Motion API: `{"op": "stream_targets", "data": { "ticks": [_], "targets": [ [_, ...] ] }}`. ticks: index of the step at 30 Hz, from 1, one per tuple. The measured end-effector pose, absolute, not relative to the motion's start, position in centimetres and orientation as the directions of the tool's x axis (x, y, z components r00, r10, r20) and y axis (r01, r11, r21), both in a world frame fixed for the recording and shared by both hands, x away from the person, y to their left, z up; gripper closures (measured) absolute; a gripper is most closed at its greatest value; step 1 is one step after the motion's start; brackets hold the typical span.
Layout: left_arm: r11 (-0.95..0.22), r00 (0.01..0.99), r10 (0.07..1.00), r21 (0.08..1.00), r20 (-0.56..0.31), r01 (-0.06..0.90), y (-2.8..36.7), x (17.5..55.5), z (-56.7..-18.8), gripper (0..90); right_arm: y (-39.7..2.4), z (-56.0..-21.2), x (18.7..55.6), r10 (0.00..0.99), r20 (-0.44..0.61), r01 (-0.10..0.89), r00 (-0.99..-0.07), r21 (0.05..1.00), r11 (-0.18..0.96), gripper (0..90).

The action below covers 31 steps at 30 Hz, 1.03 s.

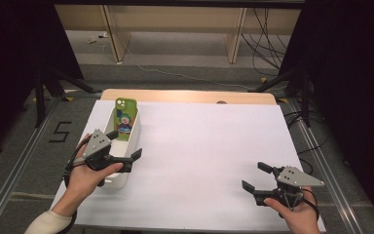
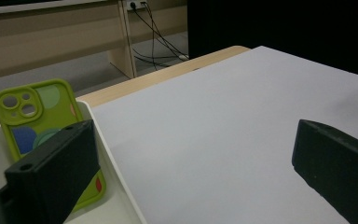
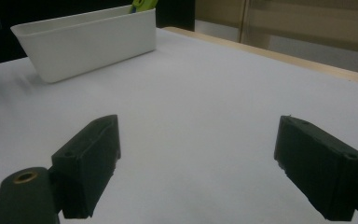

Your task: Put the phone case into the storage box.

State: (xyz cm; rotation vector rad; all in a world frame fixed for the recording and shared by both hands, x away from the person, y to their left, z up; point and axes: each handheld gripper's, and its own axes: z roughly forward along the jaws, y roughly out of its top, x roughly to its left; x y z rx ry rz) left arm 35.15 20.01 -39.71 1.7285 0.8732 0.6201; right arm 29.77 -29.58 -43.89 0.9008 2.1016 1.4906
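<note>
Surface: white sheet (image 1: 199,146) over a wooden table (image 1: 185,96), dark curtains on both sides.
Bin: white bin (image 1: 126,146) at the sheet's left side.
Phone case: green phone case (image 1: 125,117) leaning inside the bin's far end.
Left gripper: left gripper (image 1: 125,149) wide open, one jaw over the bin, holding nothing.
Right gripper: right gripper (image 1: 254,175) wide open, empty, over bare sheet, well apart from the bin.

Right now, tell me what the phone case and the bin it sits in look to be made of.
Phone case: probably soft silicone or rubbery plastic, matte green with printed colours and rounded, thick edges. Bin: likely moulded plastic, smooth white with a slight sheen, thin even walls and rounded corners.
</note>
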Motion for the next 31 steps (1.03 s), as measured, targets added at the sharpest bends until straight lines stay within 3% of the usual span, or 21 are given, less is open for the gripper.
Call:
{"op": "stream_targets", "data": {
  "ticks": [31],
  "targets": [
    [-0.159, 0.559, 0.829, 0.948, -0.023, 0.275, 20.89, 35.52, -39.80, 0.6, -29.78, -44.02, 29.97, 0.707, 0.044, 0.269, -0.706, 0.940, 0.210, 15.6]
  ]
}}
